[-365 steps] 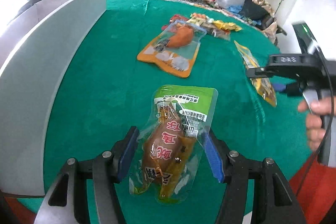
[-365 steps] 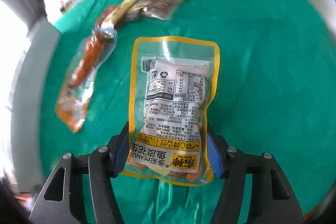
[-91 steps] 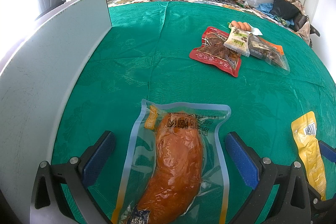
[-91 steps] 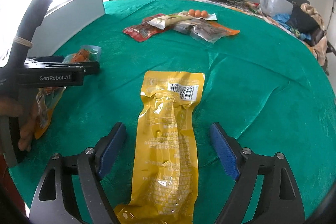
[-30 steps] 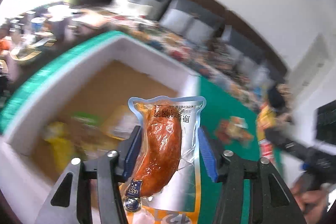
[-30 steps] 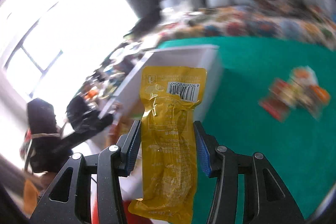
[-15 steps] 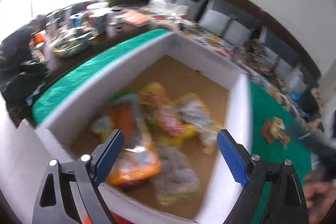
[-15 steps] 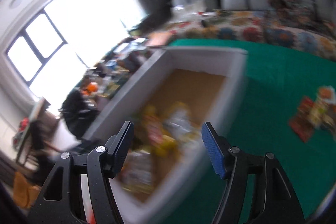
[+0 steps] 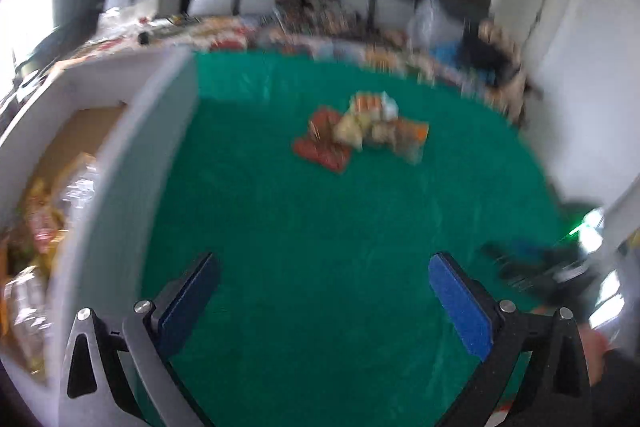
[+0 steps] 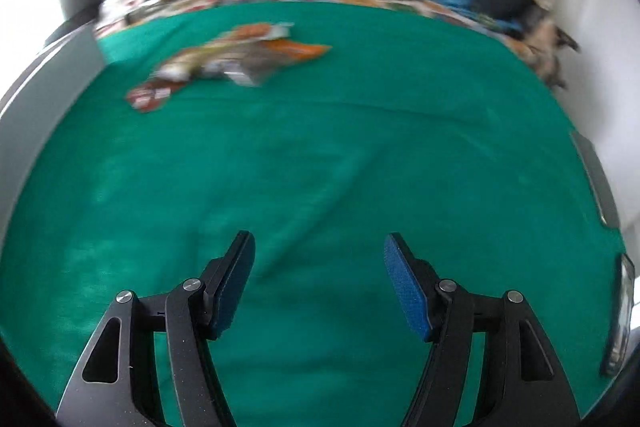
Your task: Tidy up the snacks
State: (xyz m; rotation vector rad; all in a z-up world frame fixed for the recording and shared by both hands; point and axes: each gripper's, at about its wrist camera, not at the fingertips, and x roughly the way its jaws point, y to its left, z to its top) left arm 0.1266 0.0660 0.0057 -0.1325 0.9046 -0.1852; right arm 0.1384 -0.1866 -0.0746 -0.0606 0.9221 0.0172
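Snacks (image 9: 360, 129) piled far ahead of left claw (image 9: 320, 291), well apart; more already in box (image 9: 120, 163) at its left. Both claws spread, empty; right claw (image 10: 318, 281) likewise. Part done, pile remaining.

I see my left gripper (image 9: 320, 291) with its blue pads wide apart and nothing between them, above the green cloth (image 9: 320, 227). Ahead lies a blurred pile of snack packets (image 9: 360, 131). Left of the tongs stands a white box (image 9: 120, 163) holding packets.
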